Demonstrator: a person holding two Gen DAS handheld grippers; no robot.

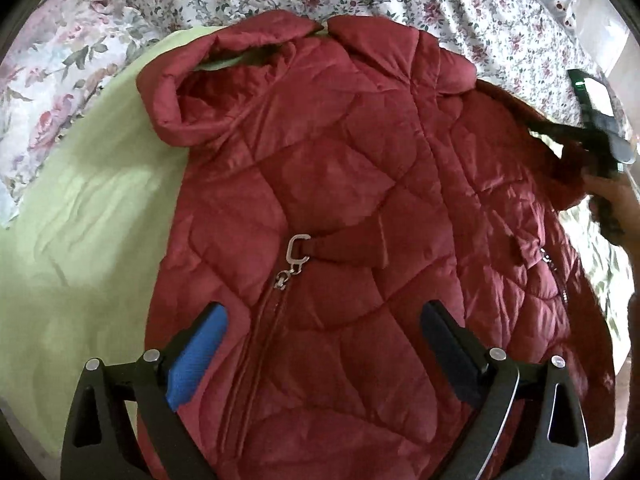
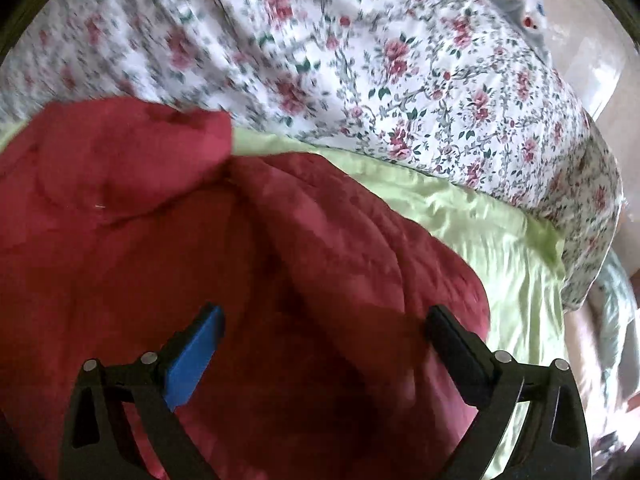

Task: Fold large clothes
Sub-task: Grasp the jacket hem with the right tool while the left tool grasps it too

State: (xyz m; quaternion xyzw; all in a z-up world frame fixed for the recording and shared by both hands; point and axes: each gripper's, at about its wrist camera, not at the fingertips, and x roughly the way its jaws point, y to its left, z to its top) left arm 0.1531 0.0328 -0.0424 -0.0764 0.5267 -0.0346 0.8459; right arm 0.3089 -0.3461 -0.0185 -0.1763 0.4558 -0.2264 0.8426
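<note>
Your left gripper [image 1: 322, 320] stands wide, nothing between its blue pads, over the quilted dark-red puffer jacket [image 1: 340, 184] filling the frame's middle. Your right gripper [image 2: 322, 322] also gapes empty above that jacket's lower left. Beyond lie the pale green sheet [image 1: 80, 208], then the floral bedcover [image 2: 400, 80] across the top.
</note>
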